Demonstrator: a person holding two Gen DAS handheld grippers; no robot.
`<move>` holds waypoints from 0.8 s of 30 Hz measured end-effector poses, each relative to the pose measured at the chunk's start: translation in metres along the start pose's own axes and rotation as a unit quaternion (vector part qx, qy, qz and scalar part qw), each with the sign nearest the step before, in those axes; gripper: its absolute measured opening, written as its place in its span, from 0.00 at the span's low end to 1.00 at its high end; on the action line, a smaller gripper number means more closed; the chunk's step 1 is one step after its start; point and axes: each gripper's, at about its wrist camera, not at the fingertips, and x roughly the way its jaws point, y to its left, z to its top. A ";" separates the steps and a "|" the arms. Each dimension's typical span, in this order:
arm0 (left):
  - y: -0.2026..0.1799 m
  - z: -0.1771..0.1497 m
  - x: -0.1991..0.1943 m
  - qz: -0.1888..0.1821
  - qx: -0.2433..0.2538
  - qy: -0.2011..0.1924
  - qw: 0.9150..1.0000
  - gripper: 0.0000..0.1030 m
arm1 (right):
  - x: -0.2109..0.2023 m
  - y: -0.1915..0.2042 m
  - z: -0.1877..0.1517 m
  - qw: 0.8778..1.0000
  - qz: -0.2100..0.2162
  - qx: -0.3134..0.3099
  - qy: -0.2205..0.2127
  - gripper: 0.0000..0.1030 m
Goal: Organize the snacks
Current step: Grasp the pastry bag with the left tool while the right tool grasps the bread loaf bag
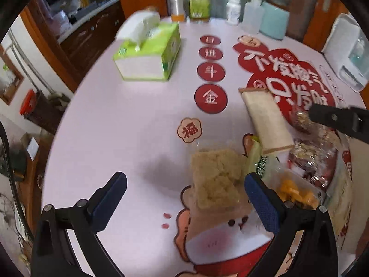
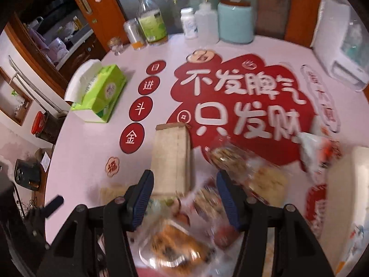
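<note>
Both claws, left claw (image 1: 185,198) and right claw (image 2: 184,198), are gaping empty over piled snack packets (image 2: 230,184) on the surface (image 1: 115,127), a tissue box (image 1: 150,55) sitting clear at ten o'clock

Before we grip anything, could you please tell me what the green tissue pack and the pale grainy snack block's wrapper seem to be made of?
Green tissue pack: apparently soft printed plastic film, slightly glossy, with white paper tissue sticking out of the top. Pale grainy snack block: its wrapper looks like clear thin plastic, since the crumbly contents show through; blur leaves the finish uncertain.
</note>
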 end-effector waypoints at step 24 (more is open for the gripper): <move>-0.017 0.006 0.060 -0.024 -0.045 0.067 0.996 0.99 | 0.091 0.035 0.022 0.993 0.000 -0.063 0.096 0.59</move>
